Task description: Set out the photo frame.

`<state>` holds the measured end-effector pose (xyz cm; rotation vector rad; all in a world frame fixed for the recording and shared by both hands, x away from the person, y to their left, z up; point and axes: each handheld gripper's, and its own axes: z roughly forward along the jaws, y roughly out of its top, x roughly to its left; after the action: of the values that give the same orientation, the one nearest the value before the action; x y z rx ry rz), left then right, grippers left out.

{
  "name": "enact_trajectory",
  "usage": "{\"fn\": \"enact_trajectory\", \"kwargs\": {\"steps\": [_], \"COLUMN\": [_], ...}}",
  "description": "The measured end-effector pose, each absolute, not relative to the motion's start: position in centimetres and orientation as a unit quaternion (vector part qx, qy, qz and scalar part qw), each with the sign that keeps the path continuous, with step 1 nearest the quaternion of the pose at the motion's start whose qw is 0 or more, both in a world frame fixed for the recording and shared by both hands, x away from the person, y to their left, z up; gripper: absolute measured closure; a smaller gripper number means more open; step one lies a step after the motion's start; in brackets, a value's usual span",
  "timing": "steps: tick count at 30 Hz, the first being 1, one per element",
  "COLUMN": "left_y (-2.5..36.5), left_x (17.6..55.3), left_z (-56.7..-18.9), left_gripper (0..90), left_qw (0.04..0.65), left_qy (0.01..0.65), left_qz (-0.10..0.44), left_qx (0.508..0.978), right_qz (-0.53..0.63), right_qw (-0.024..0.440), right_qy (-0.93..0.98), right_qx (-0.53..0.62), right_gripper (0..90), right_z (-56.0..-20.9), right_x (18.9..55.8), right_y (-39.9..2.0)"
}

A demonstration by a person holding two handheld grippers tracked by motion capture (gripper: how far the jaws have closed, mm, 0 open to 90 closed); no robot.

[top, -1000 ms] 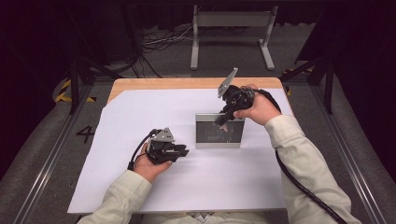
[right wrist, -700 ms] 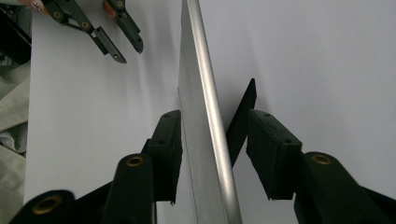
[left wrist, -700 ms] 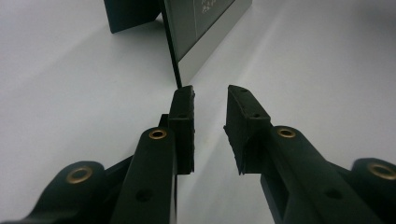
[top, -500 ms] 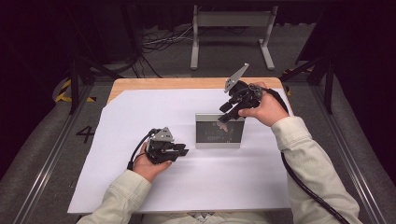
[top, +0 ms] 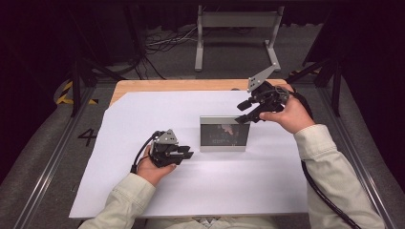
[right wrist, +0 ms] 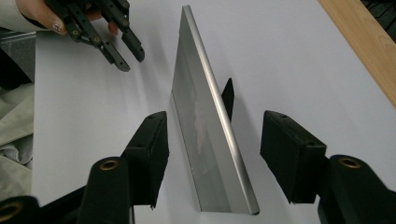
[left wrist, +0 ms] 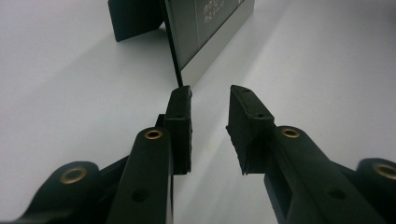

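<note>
A silver picture frame [top: 224, 133] stands upright on the white sheet, propped on its black back stand [right wrist: 228, 98]. My right gripper [top: 242, 111] hovers just above the frame's top right corner. Its jaws have just been opening, and the frame's top edge [right wrist: 201, 93] runs between them with clear gaps on both sides, touching neither pad. My left gripper [top: 188, 153] rests low on the sheet left of the frame, pointing at its near edge [left wrist: 205, 28]. Its jaws [left wrist: 210, 93] have also just been opening, with nothing between them. In the right gripper view, the left gripper [right wrist: 132, 63] lies beyond the frame.
The white sheet [top: 143, 119] covers most of the wooden table, whose bare far edge [top: 167, 85] shows at the back. A metal stand [top: 239, 19] and cables lie on the floor beyond. Rails run along both sides of the table.
The right gripper has risen and drawn right, off the frame's top right corner, with its jaws spread wider. The frame stays standing. The left hand has kept its place.
</note>
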<state>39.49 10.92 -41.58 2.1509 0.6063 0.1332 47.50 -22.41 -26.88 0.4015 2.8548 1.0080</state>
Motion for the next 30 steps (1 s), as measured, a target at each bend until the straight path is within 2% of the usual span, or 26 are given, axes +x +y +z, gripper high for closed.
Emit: {"fn": "enact_trajectory", "kwargs": {"steps": [10, 30], "left_y": [11.1, 11.7], "left_x": [39.4, 39.2], "left_z": [-41.5, -41.3], "left_gripper": [70.5, 70.4], "left_qw": [0.437, 0.445], "left_qy": [0.245, 0.254], "left_qz": [0.057, 0.068], "left_qx": [0.863, 0.856], "right_qz": [0.352, 0.384], "right_qw": [0.057, 0.077], "right_qy": [0.924, 0.894], "right_qx": [0.140, 0.215], "right_gripper": [41.2, 40.1], "right_z": [-26.4, -29.5], "right_x": [45.0, 42.6], "right_y": [-25.0, -31.3]}}
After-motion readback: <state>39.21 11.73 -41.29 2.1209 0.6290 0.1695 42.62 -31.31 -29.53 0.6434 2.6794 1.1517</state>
